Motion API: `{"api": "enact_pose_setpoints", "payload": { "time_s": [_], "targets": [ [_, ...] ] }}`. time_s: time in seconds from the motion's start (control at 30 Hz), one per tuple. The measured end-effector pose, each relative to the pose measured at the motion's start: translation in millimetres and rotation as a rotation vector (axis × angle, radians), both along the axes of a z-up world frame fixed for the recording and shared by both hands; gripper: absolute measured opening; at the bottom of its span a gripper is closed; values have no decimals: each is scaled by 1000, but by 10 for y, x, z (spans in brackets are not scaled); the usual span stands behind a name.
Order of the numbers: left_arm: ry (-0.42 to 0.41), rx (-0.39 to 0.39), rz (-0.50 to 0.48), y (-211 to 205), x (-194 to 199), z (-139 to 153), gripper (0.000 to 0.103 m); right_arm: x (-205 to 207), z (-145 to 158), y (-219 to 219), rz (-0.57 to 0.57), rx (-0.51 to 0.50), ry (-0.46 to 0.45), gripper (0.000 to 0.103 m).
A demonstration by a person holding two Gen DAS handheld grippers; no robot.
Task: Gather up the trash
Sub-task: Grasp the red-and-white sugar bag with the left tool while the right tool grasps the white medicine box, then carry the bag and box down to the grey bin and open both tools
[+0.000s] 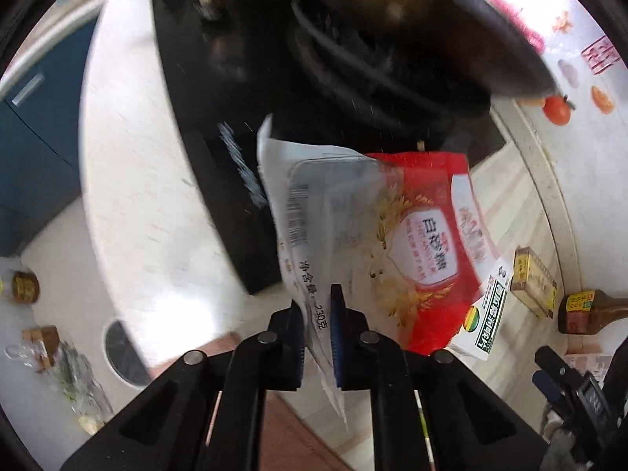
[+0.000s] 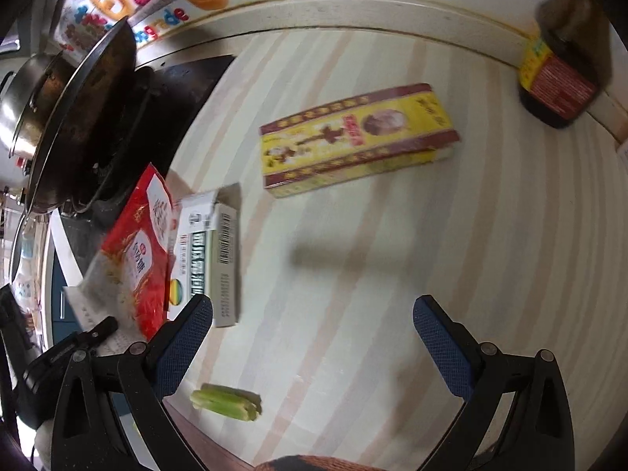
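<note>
The sugar bag (image 1: 412,235) was red and clear, printed with 白砂糖 on a white shield among gold wheat ears, and 净含量 230克 ran along its clear white edge beside a barcode. Whether anything was left inside could not be told. The left gripper (image 1: 317,314) had its jaws pressed together on that clear edge, pinching the bag. The bag's long axis ran away from the gripper toward the black stove (image 1: 219,125), its red end lying over a white and green carton (image 1: 488,306) on the striped counter (image 2: 392,274). The carton's green lettering was too blurred to read; in the right wrist view a barcode showed on its side, and its far flap stood open.

A yellow and maroon box (image 2: 357,139) lay flat farther out, its long axis across the counter; its print could not be read. A dark sauce bottle (image 2: 561,74) with a yellow and red label stood by the back ledge. A dark wok (image 2: 82,117) sat on the stove.

The right gripper (image 2: 314,333) hung over bare counter with its jaws spread wide, nothing between them. A green vegetable scrap (image 2: 225,404) lay near its left finger.
</note>
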State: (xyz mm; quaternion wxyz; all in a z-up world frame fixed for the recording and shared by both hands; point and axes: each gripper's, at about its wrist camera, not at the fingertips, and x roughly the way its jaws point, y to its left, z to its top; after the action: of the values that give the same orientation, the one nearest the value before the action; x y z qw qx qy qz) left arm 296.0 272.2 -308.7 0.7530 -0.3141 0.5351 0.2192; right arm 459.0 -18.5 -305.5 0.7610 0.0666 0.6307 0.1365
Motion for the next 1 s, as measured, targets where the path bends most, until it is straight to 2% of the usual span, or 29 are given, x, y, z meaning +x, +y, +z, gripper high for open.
{"api": "enact_pose_setpoints", "payload": {
  "time_s": [0.17,0.37,0.6,0.67,0.7,0.8,1.0],
  "targets": [
    [-47,148,62,93,-447,456,5,39,-5,327,58,12,-6,103],
    [-8,313,194,248,-967,684,5,59,-131,962,132,-48,-34,103],
    [33,321,283,446,-1269,578,5,-34,-389,1622,239,-235,-64,101],
    [34,322,294,454,-1227,538,5,-103,-429,1684,247,-284,-93,81],
    [29,317,299,455,-1252,541,5,-136,-399,1693,251,-275,-119,72],
    [14,311,310,466,-1330,581,5,-234,-320,1734,285,-247,-144,71],
    [-21,321,328,488,-1499,741,5,-498,29,1678,335,-159,-209,69]
  ]
}}
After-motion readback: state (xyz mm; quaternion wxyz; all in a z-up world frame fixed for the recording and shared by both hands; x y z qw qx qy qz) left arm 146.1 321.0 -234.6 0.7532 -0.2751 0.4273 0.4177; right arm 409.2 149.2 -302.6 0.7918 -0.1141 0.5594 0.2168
